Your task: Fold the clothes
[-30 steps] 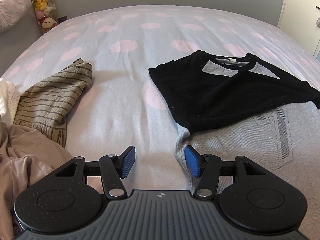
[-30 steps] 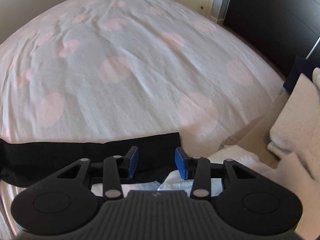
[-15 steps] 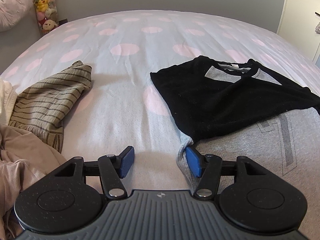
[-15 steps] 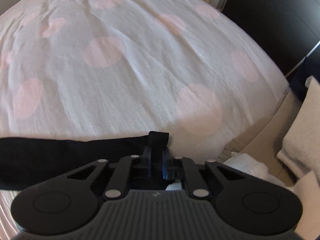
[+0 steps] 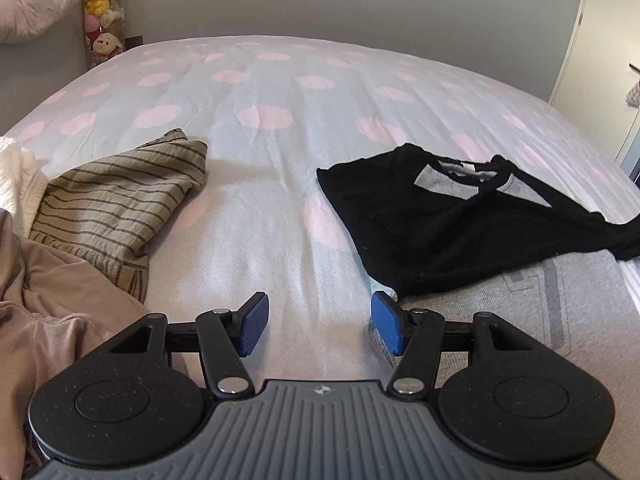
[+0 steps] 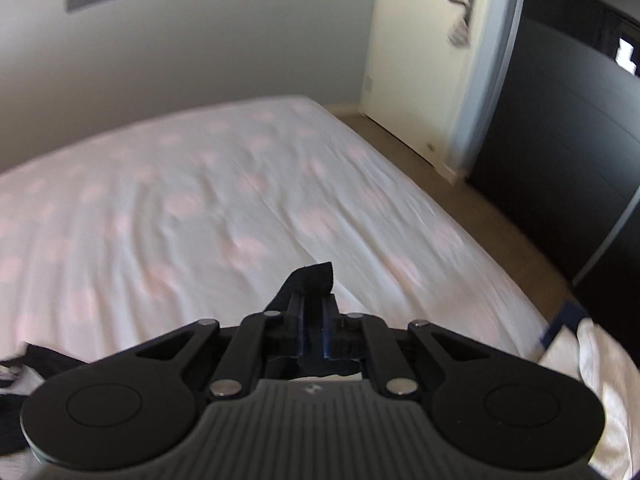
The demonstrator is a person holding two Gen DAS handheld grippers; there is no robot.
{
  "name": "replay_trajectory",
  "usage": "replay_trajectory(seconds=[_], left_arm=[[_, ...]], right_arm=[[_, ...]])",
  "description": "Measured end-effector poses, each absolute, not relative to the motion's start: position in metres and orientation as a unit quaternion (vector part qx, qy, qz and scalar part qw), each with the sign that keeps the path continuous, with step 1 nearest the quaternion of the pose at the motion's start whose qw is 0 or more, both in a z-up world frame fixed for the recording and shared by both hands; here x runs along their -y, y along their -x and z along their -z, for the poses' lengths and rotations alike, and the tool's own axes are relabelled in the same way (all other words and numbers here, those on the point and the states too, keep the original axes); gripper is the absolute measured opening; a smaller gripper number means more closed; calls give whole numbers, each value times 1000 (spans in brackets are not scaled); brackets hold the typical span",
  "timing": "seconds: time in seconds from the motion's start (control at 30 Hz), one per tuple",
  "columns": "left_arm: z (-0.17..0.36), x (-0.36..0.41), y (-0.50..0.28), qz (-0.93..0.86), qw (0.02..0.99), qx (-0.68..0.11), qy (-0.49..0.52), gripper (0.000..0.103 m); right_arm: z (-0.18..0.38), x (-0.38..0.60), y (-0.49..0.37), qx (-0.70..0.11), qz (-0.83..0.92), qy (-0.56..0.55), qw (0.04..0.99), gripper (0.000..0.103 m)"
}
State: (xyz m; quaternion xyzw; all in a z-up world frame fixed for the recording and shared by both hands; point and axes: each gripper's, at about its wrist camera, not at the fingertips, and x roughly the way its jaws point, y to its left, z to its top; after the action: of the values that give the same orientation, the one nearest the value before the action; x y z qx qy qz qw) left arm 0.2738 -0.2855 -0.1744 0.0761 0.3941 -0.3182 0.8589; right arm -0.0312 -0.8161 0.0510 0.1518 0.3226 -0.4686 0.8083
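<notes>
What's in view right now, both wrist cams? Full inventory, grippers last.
bed sheet: 1, white with pink dots, covers the bed
grey-and-black shirt: 1, on the bed at right, black sleeve folded across it
striped garment: 1, olive with dark stripes, at left
tan garment: 1, crumpled, near left
plush toys: several, stacked in far left corner
door: 1, cream, beyond the bed
white cloth: 1, right edge
left gripper: open, empty, over the sheet
right gripper: shut on black sleeve end
</notes>
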Motion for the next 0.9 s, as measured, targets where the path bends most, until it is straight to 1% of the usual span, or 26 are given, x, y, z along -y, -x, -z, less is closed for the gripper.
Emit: replay_trajectory(seconds=[0.13,0.27,0.43,0.6,0.9], left_arm=[[172,278,-278,320,857,-398,-67,55],[173,275,-280,321,856,-398,-74,55],[172,277,-277,330,852,-397,-86,55],[170,272,-280,336,851,-399,-68,55],[175,268,-293,328,853,-403,-49,55]], right_arm=[[-108,759,-21,-299,418,-124,849,10],[-144,699,-72,-297,364,-111,876,10],[-150,635,-129,-311,301,-114,894,10],[-115,590,-179,-340,249,-130,897,10],[7,529,-250,-408,140,-177,885,10]])
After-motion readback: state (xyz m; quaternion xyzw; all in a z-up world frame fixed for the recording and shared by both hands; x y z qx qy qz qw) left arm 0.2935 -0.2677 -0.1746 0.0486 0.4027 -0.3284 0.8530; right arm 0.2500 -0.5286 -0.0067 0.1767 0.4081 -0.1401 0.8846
